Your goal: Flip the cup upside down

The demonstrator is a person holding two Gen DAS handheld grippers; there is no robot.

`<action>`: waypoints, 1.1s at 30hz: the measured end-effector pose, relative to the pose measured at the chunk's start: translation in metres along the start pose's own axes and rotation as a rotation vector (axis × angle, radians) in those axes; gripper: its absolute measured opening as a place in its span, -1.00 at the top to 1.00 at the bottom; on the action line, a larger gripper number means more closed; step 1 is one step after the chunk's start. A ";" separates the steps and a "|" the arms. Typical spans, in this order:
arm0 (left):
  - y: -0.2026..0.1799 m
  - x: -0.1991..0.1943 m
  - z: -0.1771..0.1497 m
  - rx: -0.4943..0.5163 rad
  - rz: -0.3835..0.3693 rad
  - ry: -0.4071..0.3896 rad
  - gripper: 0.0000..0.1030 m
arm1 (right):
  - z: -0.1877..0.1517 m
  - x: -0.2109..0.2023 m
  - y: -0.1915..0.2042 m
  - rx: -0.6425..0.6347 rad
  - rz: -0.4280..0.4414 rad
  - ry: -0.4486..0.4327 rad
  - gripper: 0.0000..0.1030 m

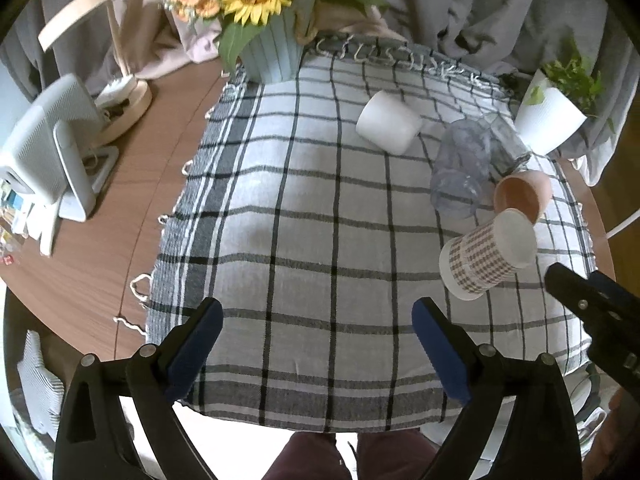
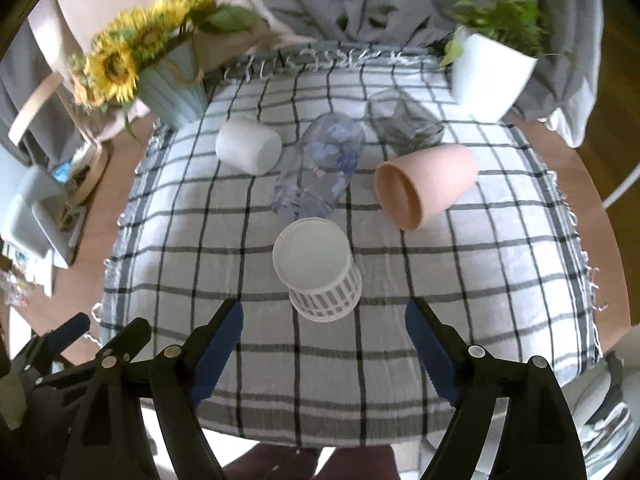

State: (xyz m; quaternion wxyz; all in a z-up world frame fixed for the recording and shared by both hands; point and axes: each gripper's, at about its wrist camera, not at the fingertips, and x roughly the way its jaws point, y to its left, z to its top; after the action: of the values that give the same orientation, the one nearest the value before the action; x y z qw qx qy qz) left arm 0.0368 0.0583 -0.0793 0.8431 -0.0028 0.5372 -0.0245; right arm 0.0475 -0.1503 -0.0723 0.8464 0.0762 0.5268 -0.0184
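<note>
A checked paper cup [image 2: 318,272] stands upside down on the plaid cloth [image 2: 480,280], white base up; it also shows in the left wrist view [image 1: 486,258]. My right gripper [image 2: 324,328] is open and empty, just short of this cup. My left gripper [image 1: 318,320] is open and empty over bare cloth [image 1: 300,220], left of the cup. A pink cup [image 2: 426,186] and a clear floral cup [image 2: 320,168] lie on their sides behind it. A white cup [image 2: 248,150] stands upside down at the back left. A clear glass [image 2: 404,124] lies at the back.
A blue vase of sunflowers [image 2: 172,84] stands at the back left corner of the cloth. A white plant pot [image 2: 490,76] stands at the back right. A small white appliance [image 1: 52,148] and a wooden stand [image 1: 128,104] are on the round wooden table at left.
</note>
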 end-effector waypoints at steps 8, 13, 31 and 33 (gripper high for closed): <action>-0.009 -0.038 -0.002 0.054 0.002 -0.092 -0.96 | -0.018 -0.062 -0.009 0.036 -0.010 -0.188 -0.78; -0.007 -0.058 -0.005 0.038 -0.008 -0.126 -0.99 | -0.034 -0.092 -0.013 0.084 -0.016 -0.279 -0.78; -0.011 -0.090 -0.016 0.022 0.009 -0.208 -0.99 | -0.054 -0.120 -0.022 0.126 -0.036 -0.317 -0.79; -0.011 -0.093 -0.016 0.022 0.014 -0.217 -0.99 | -0.055 -0.121 -0.023 0.132 -0.034 -0.321 -0.79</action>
State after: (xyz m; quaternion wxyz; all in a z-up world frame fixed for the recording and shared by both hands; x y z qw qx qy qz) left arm -0.0177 0.0518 -0.0017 0.8965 0.0078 0.4423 -0.0240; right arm -0.0582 -0.1710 0.0098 0.9124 0.1187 0.3837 -0.0791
